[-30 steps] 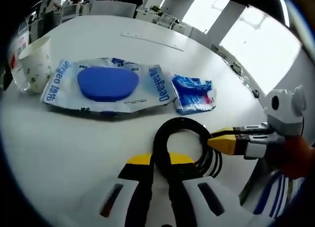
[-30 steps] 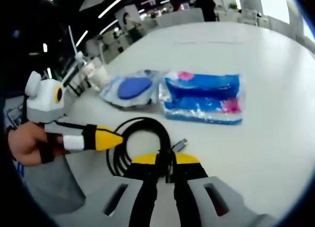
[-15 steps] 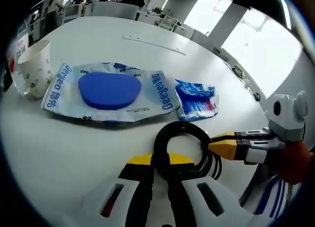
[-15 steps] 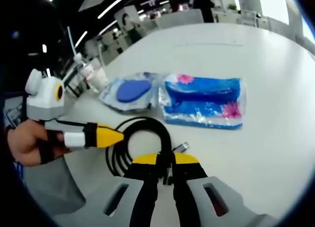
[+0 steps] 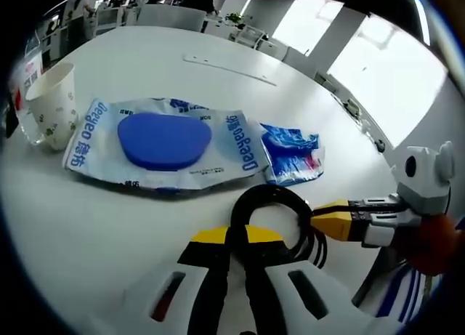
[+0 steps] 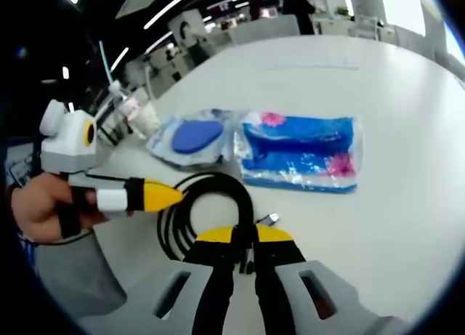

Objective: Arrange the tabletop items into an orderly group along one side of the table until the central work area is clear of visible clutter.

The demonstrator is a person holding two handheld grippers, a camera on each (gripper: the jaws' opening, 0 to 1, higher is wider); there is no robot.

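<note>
The white table (image 5: 87, 226) looks smooth and matt. The wipes pack (image 5: 163, 139) and tissue pack (image 6: 301, 152) are glossy, crinkled plastic film. The black cable (image 6: 211, 204) looks like smooth rubber. The cup (image 5: 52, 95) is paper.

I see office desks (image 5: 243, 31) and chairs (image 5: 166, 12) beyond my white table (image 5: 145, 59), bright windows (image 5: 392, 73) to one side, and ceiling light strips (image 6: 182, 4) overhead in the right gripper view.

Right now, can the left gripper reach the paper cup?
Probably not straight away. The left gripper has its fingers shut on the black cable coil, and the wipes pack lies partly between it and the paper cup. It would need to let go first.
</note>
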